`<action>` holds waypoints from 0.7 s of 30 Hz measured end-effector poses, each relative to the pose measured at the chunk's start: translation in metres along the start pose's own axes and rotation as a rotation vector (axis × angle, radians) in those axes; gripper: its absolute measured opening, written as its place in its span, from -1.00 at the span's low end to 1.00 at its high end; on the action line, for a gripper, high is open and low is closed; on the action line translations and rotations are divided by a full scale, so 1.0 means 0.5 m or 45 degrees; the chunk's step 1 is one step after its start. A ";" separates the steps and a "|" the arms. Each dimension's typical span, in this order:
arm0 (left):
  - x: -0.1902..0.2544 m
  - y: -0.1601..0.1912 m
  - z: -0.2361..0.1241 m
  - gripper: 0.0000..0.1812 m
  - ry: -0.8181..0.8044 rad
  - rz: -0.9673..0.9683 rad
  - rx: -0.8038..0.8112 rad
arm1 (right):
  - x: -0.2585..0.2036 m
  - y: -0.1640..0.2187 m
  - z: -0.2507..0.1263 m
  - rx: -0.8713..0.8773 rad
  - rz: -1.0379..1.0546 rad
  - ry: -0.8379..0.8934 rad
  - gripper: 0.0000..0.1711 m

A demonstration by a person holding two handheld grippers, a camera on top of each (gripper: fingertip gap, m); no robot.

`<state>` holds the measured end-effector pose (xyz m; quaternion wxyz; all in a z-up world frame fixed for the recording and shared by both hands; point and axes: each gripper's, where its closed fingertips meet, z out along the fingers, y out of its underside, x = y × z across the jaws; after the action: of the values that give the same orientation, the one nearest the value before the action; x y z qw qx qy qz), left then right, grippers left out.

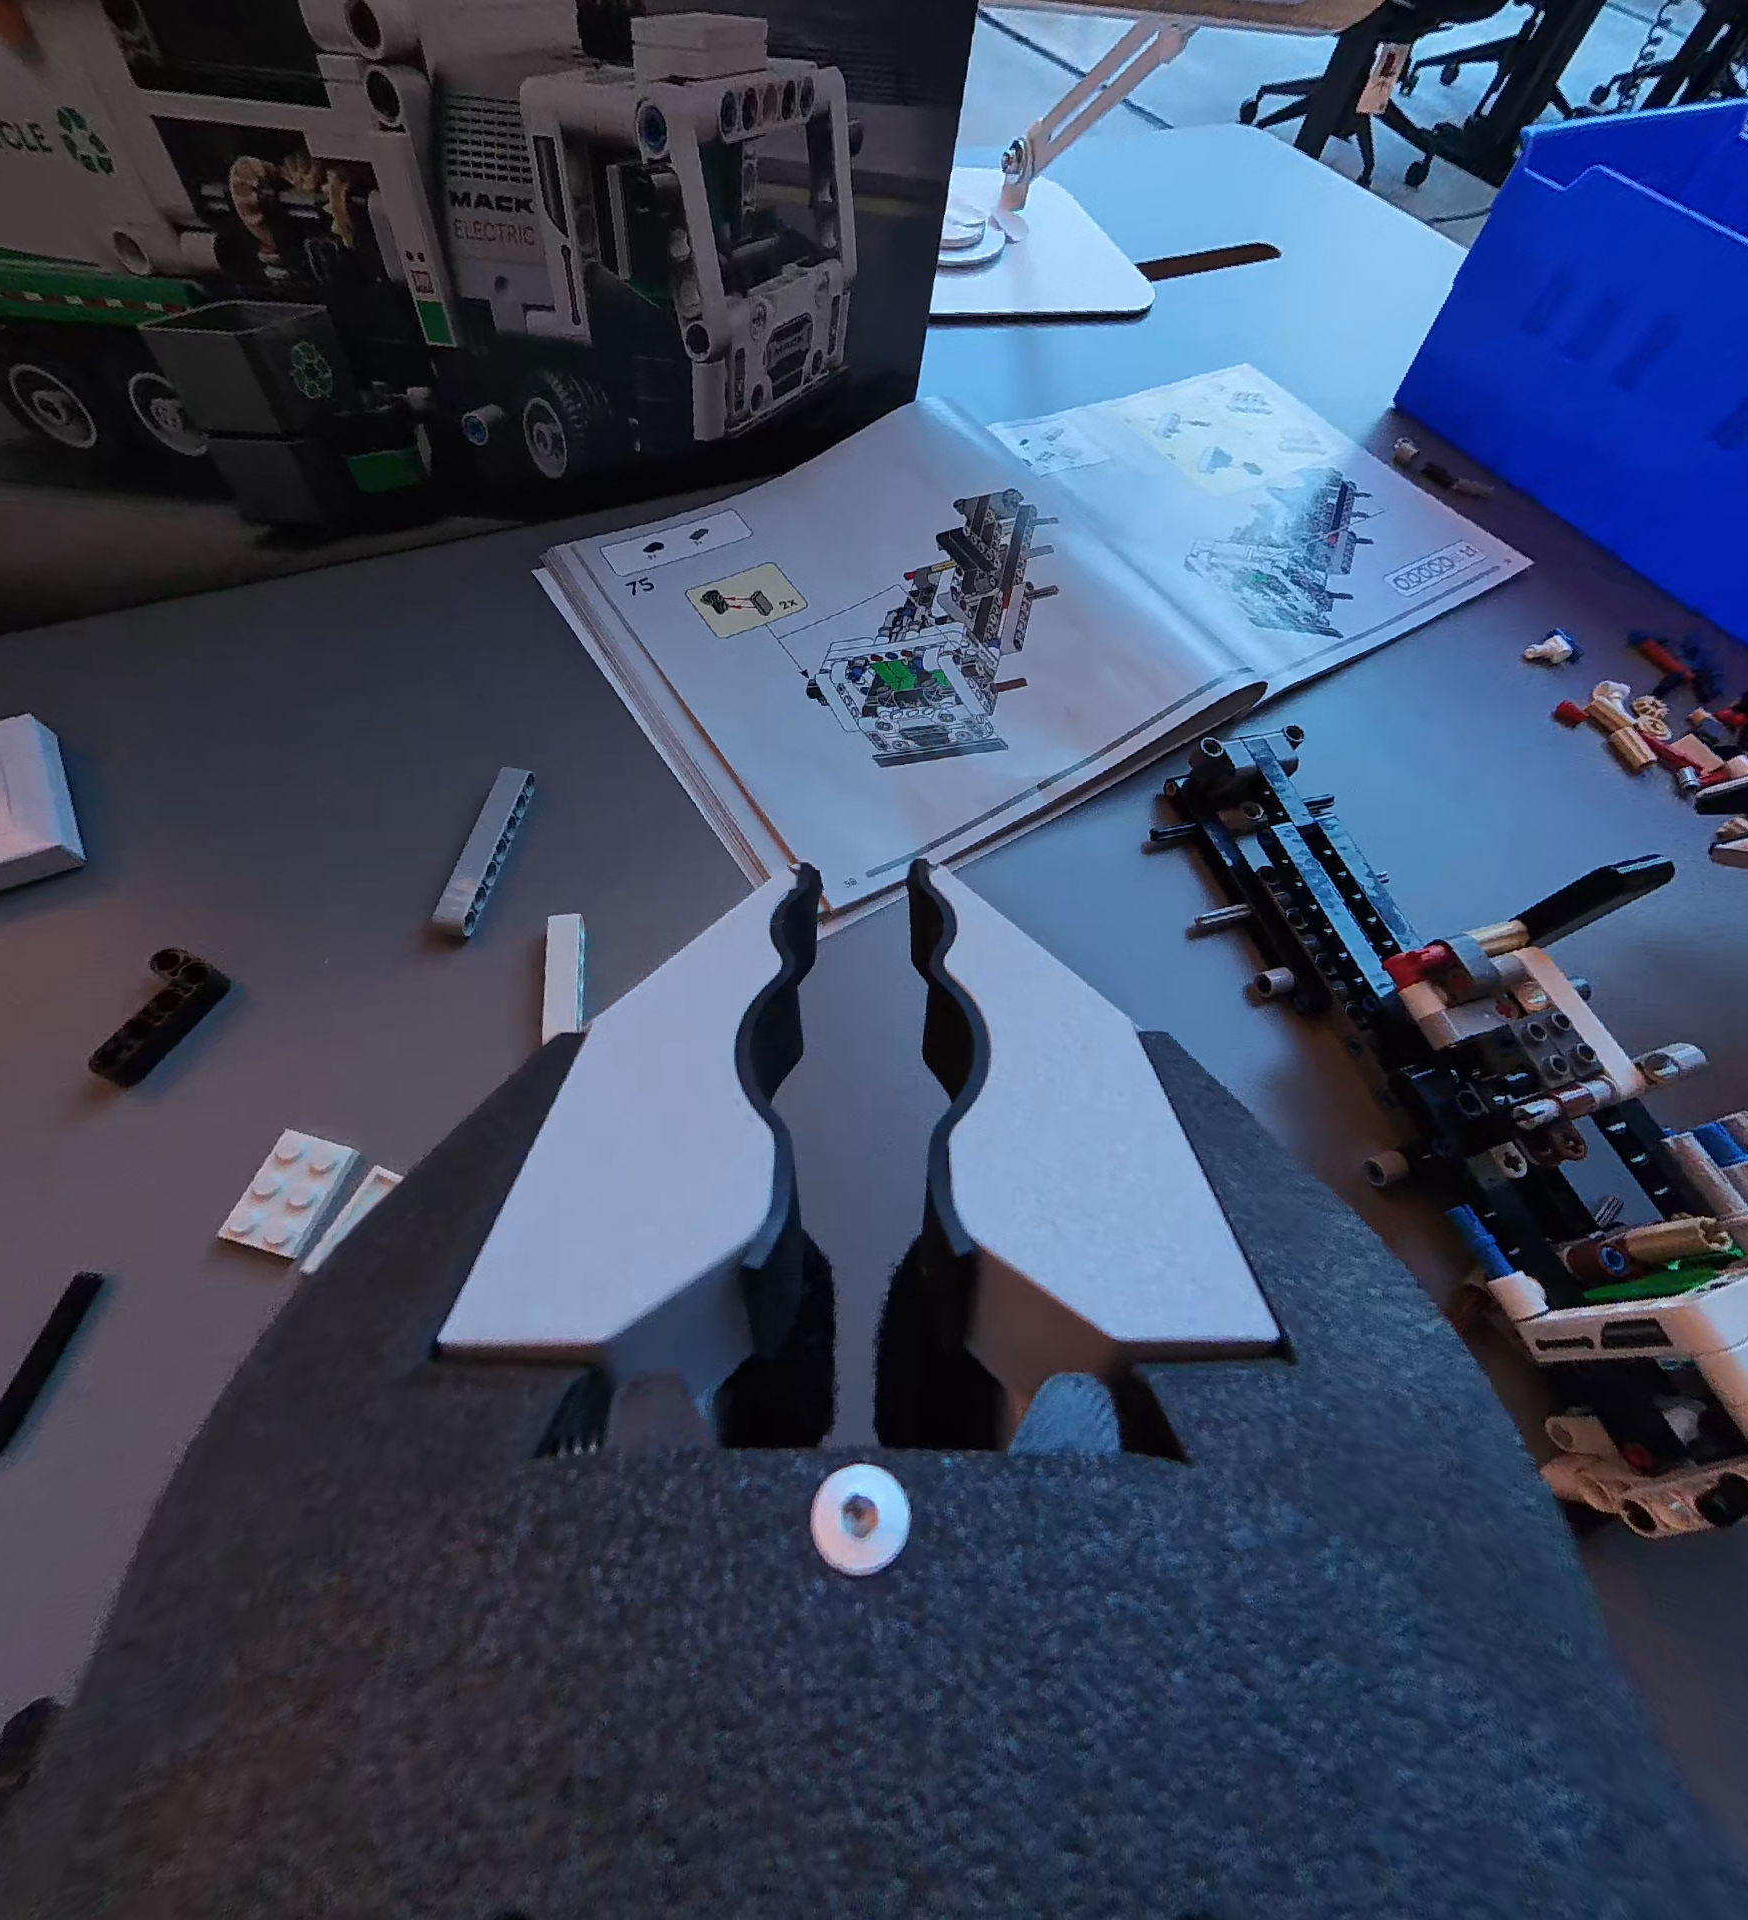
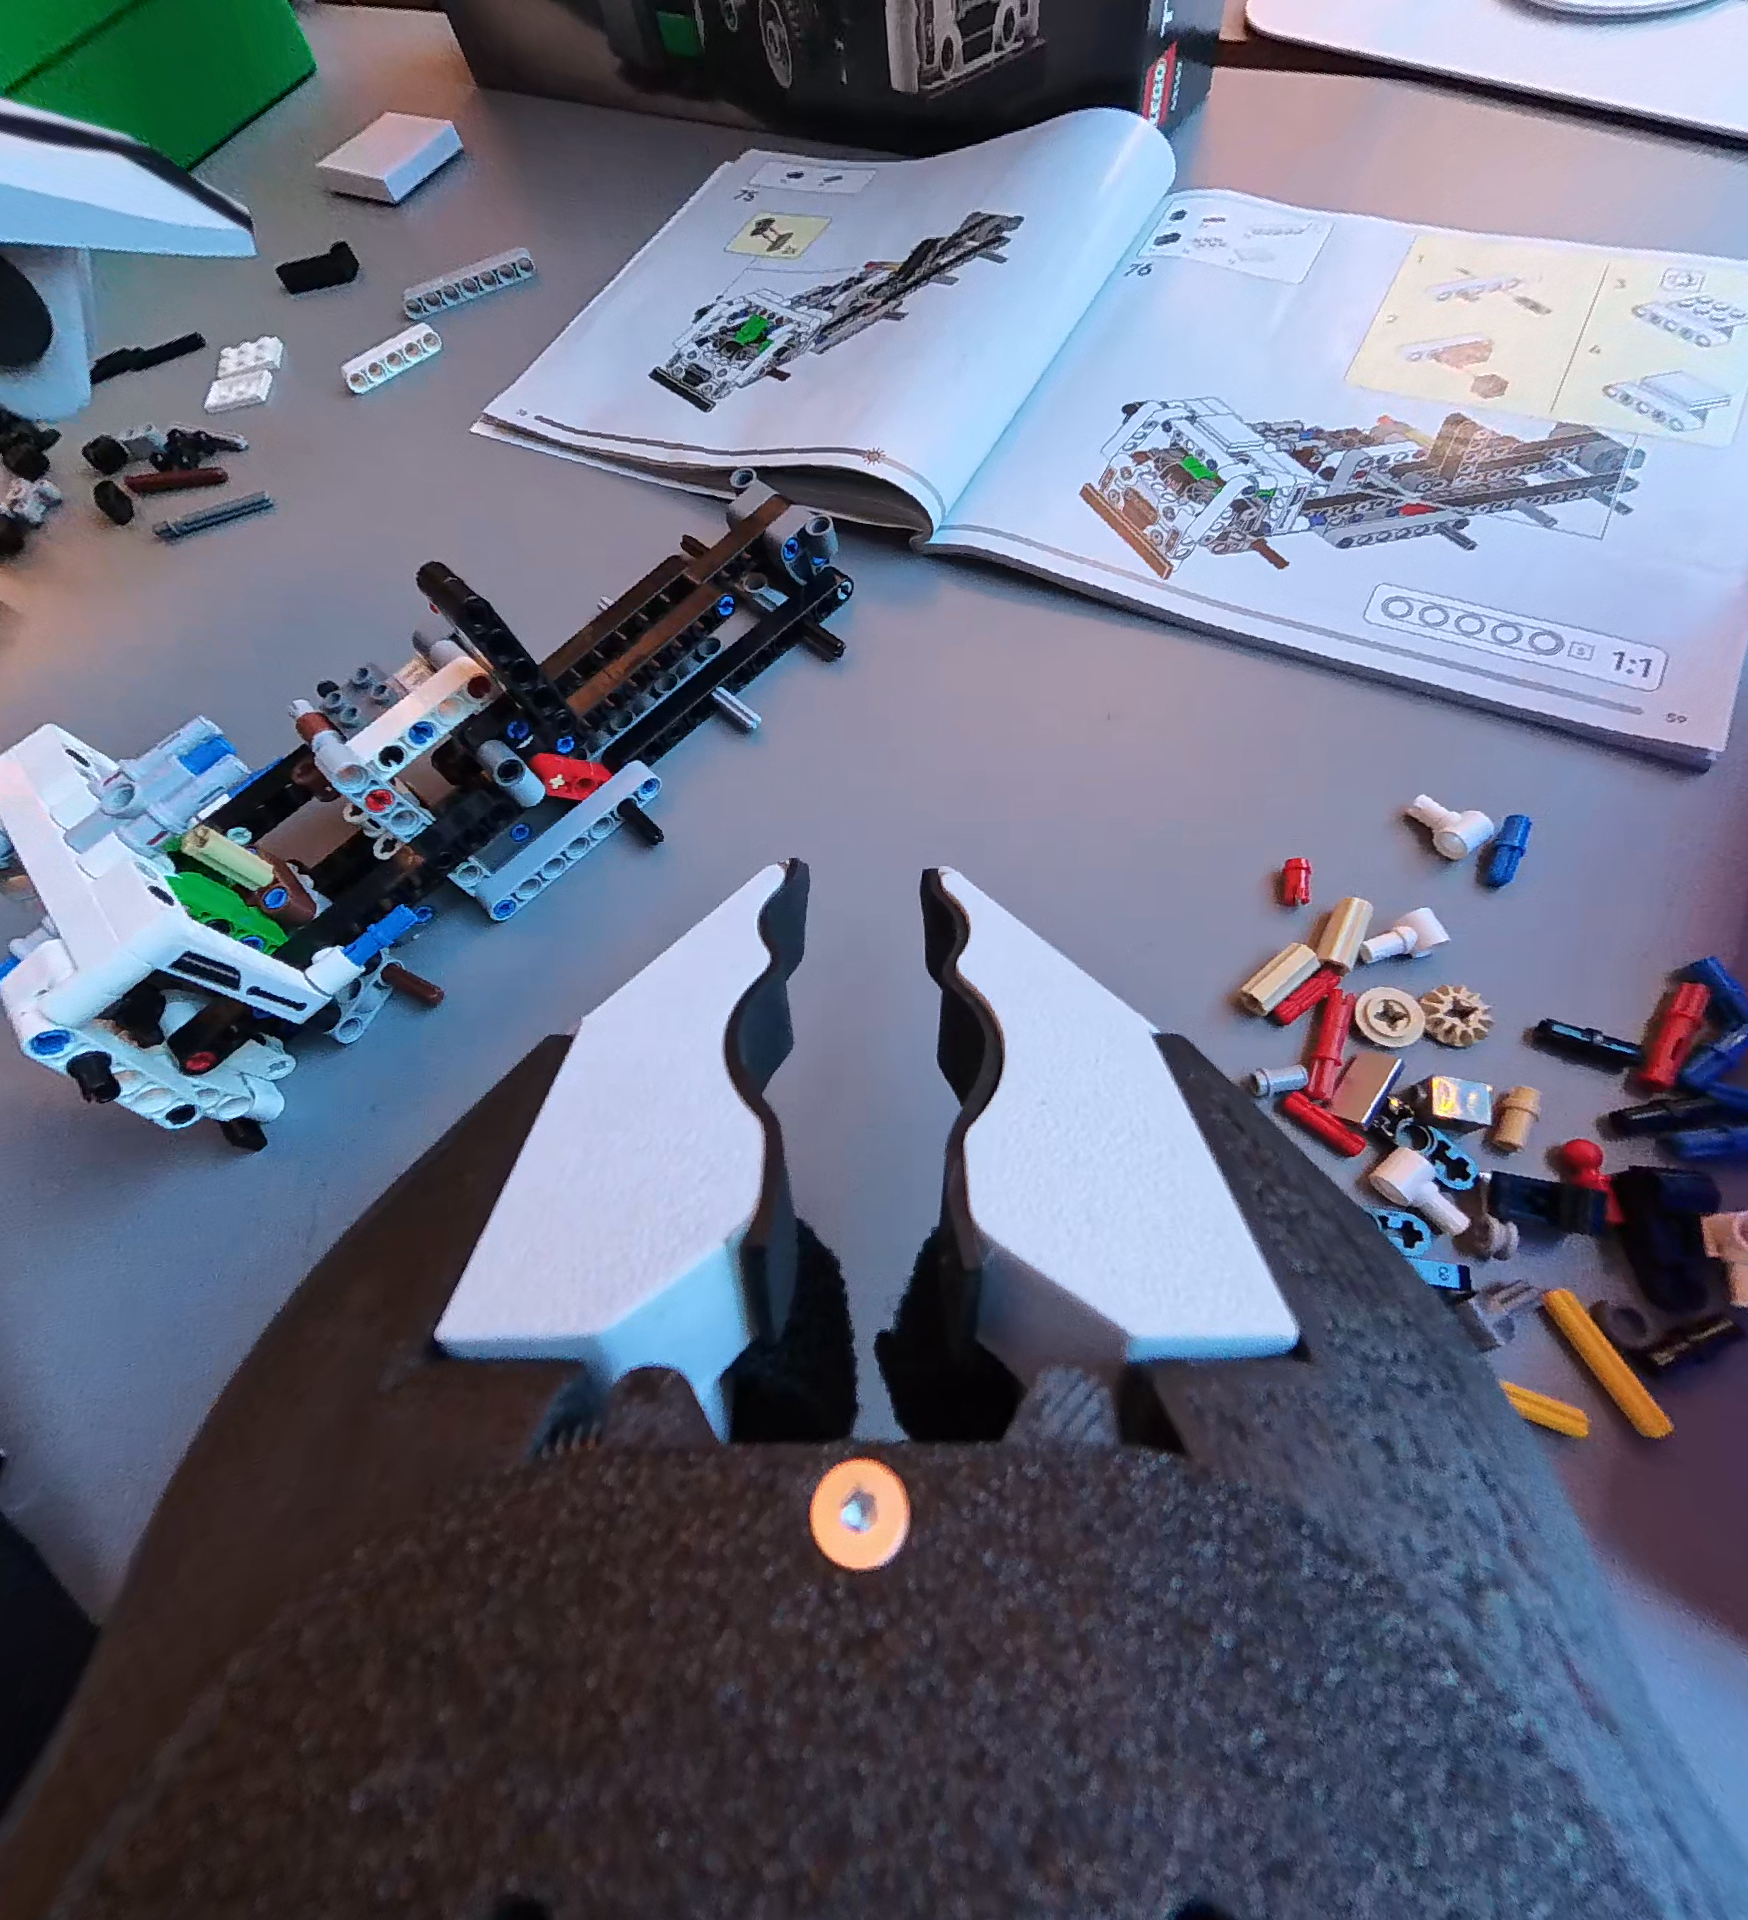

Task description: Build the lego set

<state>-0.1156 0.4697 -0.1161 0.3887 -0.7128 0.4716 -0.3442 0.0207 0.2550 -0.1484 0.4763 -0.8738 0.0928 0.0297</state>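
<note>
A part-built truck chassis (image 2: 330, 810), black beams with a white cab end, lies on the grey table; it also shows in the left wrist view (image 1: 1493, 1091) at the right. An open instruction booklet (image 2: 1161, 416) lies behind it, and shows in the left wrist view (image 1: 1005, 623). My left gripper (image 1: 859, 883) is open and empty, above the table near the booklet's front corner. My right gripper (image 2: 859, 878) is open and empty, between the chassis and a pile of small loose parts (image 2: 1524, 1091). The left gripper's white finger (image 2: 70, 197) shows at the far left.
The set's box (image 1: 413, 239) stands at the back. A blue bin (image 1: 1659, 312) stands at the right. Loose beams (image 1: 485, 847), a black angled beam (image 1: 158, 1013) and white plates (image 1: 293, 1195) lie at the left. A green bin (image 2: 143, 62) stands far left. One gripper's finger ends stand about 25 centimeters off the other's. The black angled beam (image 1: 158, 1013) is closer to my left gripper, around 15 centimeters from its tips; the right tips are 40 centimeters off. Seen from the right wrist view (image 2: 314, 264) as well.
</note>
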 end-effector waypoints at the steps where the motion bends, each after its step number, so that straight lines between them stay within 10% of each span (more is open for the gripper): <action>1: 0.001 0.000 -0.001 -0.82 0.002 -0.006 0.004 | 0.000 -0.001 0.000 0.000 0.002 -0.002 -0.75; 21: 0.070 -0.001 -0.036 -0.78 0.067 0.011 0.005 | -0.024 -0.085 -0.010 0.069 -0.081 -0.109 -0.75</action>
<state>-0.1198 0.4326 -0.1030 0.3791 -0.7007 0.4839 -0.3621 0.0170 0.2747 -0.1089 0.5040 -0.8611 0.0453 0.0495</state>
